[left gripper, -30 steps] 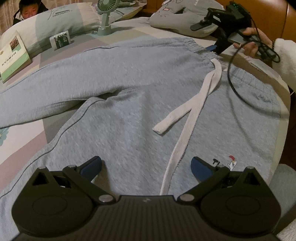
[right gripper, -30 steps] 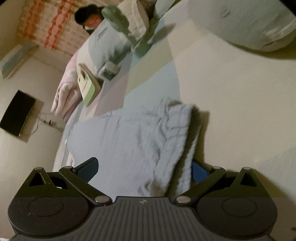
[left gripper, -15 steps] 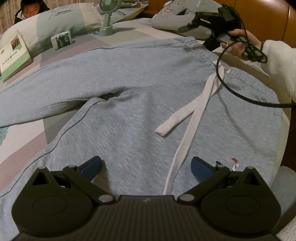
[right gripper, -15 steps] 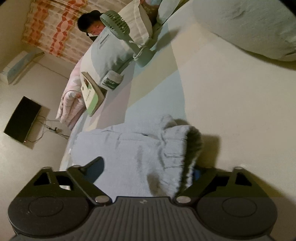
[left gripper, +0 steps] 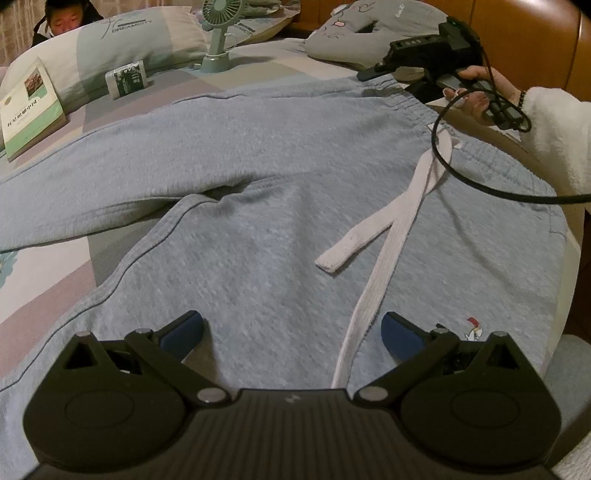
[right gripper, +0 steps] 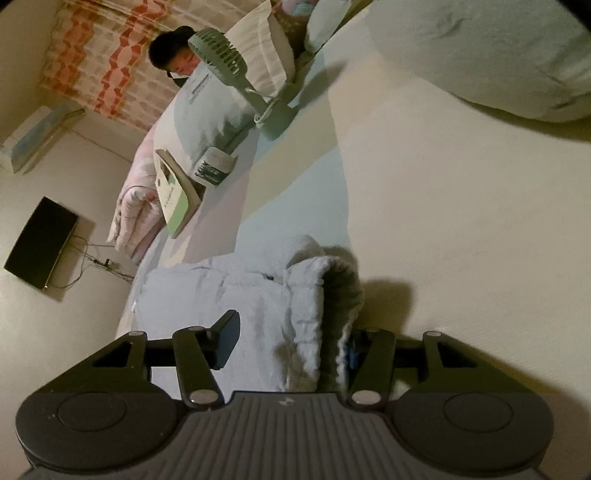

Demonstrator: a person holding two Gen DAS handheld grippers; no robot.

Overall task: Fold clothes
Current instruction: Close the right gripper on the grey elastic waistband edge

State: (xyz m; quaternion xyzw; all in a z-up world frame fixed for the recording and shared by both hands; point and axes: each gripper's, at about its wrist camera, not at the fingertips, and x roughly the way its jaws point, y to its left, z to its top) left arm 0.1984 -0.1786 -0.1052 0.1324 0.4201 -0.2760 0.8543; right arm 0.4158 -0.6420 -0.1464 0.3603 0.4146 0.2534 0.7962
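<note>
A: So why is the right hand-held gripper (right gripper: pixel 291 343) at the far end of the waistband (right gripper: pixel 321 295)?

B: To pinch that corner of the grey sweatpants (left gripper: pixel 258 221), I'd judge, so one side can be lifted over the other. Its jaws are closing with the bunched waistband between them; the cloth hides the right pad, so I can't say they are pressing it yet.

A: And the left hand-held gripper (left gripper: pixel 291 328)?

B: Its jaws stand wide apart, holding nothing, and it hovers over the near hip of the sweatpants, which lie spread flat on the bed (left gripper: pixel 40 288). It looks ready to take the near waistband end.

A: Anything in the way?

B: The white drawstring (left gripper: pixel 384 236) runs loose between the left jaws and could get caught. A black cable (left gripper: pixel 480 184) from the right hand-held gripper hangs over the waistband. Further ahead of the left one sit a book (left gripper: pixel 29 110), a small fan (left gripper: pixel 218 33), a pillow (left gripper: pixel 140 33) and a grey cushion (left gripper: pixel 354 33), all clear of the sweatpants.
</note>
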